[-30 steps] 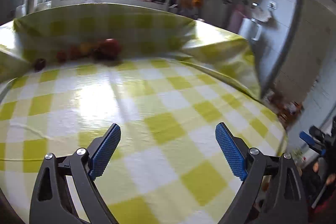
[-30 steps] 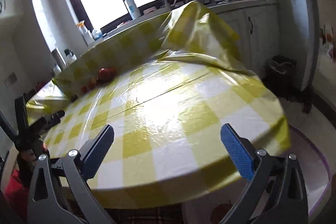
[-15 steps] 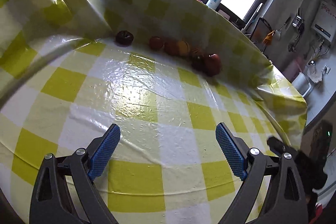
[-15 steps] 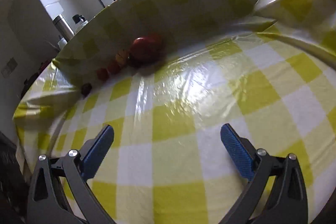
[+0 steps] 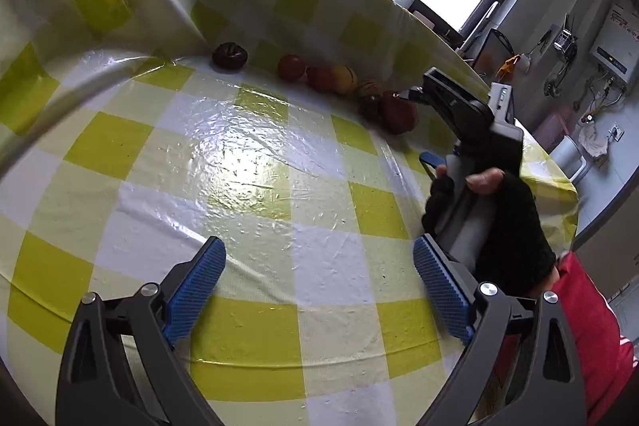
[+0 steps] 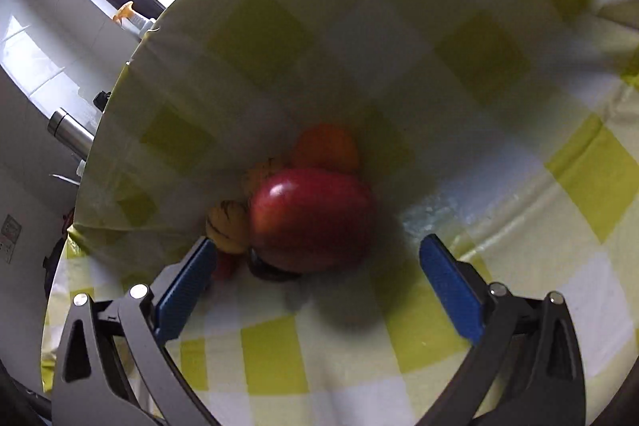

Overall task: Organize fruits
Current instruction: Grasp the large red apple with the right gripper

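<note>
My right gripper (image 6: 313,282) hangs spread wide just short of a big red apple (image 6: 311,216) at the far edge of the table (image 5: 255,162), where the yellow-checked oilcloth (image 6: 359,26) turns up against a raised edge and keeps the fruit from rolling off. The apple sits at the front of a tight cluster: two striped yellow fruits (image 6: 227,226) just to its left, an orange one (image 6: 325,148) behind it, a dark fruit (image 6: 267,272) partly tucked under its near side. I judge the apple to be my first pick, since the jaws frame it and nothing blocks the approach. My left gripper (image 5: 319,286) idles, released and empty, low over bare cloth, well apart from the row. From there I see the fruit strung along the fold, a dark purple one (image 5: 229,55) alone at the left end, and a gloved hand (image 5: 503,222) steering the right tool.
</note>
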`<state>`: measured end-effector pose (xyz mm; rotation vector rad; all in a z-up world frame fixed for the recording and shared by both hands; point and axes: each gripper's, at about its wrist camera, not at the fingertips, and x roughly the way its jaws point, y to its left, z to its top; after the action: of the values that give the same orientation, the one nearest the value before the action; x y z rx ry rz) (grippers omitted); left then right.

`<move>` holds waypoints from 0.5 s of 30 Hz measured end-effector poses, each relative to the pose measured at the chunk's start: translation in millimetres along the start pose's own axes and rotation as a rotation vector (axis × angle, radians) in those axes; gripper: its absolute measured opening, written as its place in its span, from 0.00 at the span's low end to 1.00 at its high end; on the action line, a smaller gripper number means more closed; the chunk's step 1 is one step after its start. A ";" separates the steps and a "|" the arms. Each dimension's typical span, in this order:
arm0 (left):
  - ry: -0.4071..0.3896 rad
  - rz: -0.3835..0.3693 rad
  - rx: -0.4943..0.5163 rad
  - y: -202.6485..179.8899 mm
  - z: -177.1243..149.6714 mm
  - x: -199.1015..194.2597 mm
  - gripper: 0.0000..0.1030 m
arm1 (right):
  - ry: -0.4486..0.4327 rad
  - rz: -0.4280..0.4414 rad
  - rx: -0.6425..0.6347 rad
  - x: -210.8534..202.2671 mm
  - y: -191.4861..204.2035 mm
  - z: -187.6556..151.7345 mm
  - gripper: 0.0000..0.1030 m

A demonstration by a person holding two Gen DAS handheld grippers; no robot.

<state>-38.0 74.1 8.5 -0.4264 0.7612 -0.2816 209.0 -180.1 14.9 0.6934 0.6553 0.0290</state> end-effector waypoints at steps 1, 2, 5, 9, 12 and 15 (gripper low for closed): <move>-0.006 -0.004 0.000 0.0 -0.5 -1.0 0.89 | -0.003 -0.006 0.007 4.6 2.5 2.5 0.98; -0.010 -0.007 -0.001 0.0 -0.9 -1.6 0.89 | -0.008 -0.020 0.007 6.6 3.8 3.5 0.93; -0.012 -0.016 -0.001 -0.5 -1.6 -0.6 0.89 | -0.012 -0.085 -0.009 10.9 9.4 3.0 0.63; -0.013 -0.020 -0.010 0.5 -1.5 0.3 0.89 | 0.026 -0.064 -0.093 1.4 9.7 -5.4 0.61; -0.016 -0.021 -0.017 0.9 -1.9 0.5 0.89 | 0.036 -0.003 -0.096 -27.0 -10.5 -18.2 0.61; -0.015 -0.020 -0.019 0.7 -2.3 1.7 0.89 | 0.039 0.030 -0.095 -62.7 -36.9 -32.3 0.61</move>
<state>-38.4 73.4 5.7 -0.4538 0.7453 -0.2894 133.6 -204.7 8.5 0.6118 0.6766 0.1008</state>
